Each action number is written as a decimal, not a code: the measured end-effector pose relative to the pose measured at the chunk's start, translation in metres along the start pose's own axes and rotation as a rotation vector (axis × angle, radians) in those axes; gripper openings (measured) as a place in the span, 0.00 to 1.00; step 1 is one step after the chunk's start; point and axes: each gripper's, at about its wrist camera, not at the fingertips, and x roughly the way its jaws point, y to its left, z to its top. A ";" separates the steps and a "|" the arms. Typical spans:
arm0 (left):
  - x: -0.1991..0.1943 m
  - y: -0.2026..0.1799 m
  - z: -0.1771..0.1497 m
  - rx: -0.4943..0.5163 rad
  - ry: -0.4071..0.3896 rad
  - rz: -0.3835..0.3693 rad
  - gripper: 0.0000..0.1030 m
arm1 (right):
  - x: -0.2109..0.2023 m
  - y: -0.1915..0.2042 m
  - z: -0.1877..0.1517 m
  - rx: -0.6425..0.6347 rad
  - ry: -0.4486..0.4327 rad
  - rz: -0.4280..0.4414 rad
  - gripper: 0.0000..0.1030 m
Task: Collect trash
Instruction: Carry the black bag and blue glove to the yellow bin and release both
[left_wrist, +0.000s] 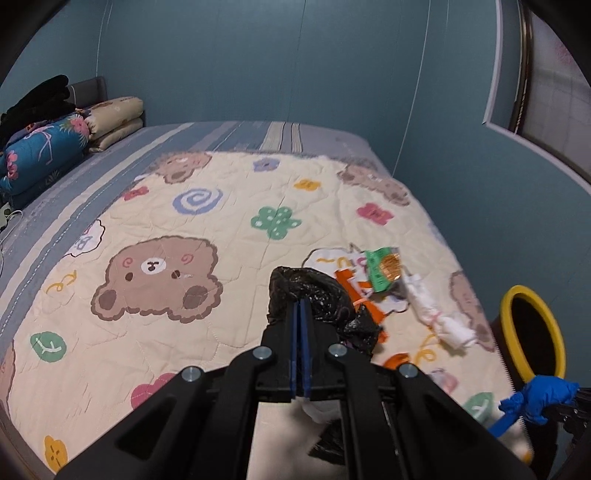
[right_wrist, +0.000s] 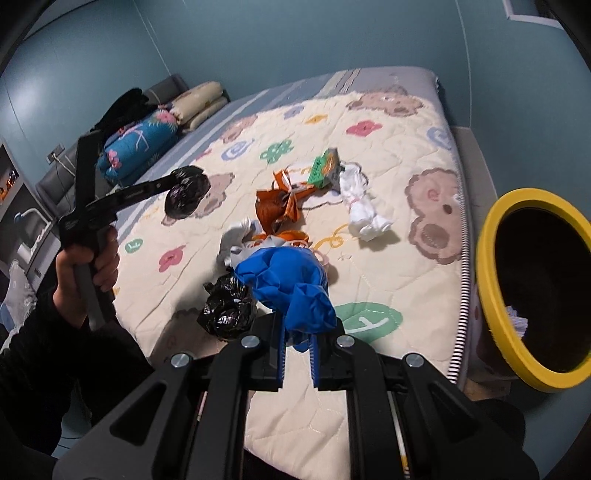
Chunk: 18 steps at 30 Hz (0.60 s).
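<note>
My left gripper (left_wrist: 301, 301) is shut on a crumpled black plastic bag (left_wrist: 314, 295) and holds it above the bed; it also shows in the right wrist view (right_wrist: 186, 190). My right gripper (right_wrist: 297, 328) is shut on a crumpled blue glove (right_wrist: 291, 284), which also shows in the left wrist view (left_wrist: 543, 397), close to the yellow-rimmed black bin (right_wrist: 532, 288). On the quilt lie an orange wrapper (right_wrist: 275, 206), a green packet (right_wrist: 325, 168), a white wad (right_wrist: 364, 210), a second black bag (right_wrist: 227, 312) and a grey-white scrap (right_wrist: 236, 245).
The bin (left_wrist: 532, 332) stands off the bed's right edge and holds some white paper (right_wrist: 517, 317). Folded blankets and pillows (left_wrist: 55, 136) are stacked at the bed's head on the left. The blue wall lies beyond the bed.
</note>
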 end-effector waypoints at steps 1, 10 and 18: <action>-0.007 -0.002 0.000 -0.002 -0.007 -0.013 0.02 | -0.006 -0.001 0.000 0.003 -0.013 -0.003 0.10; -0.050 -0.031 0.002 0.029 -0.061 -0.075 0.02 | -0.051 -0.010 0.004 0.028 -0.106 -0.024 0.10; -0.072 -0.069 0.006 0.057 -0.097 -0.149 0.02 | -0.091 -0.024 0.014 0.040 -0.202 -0.052 0.09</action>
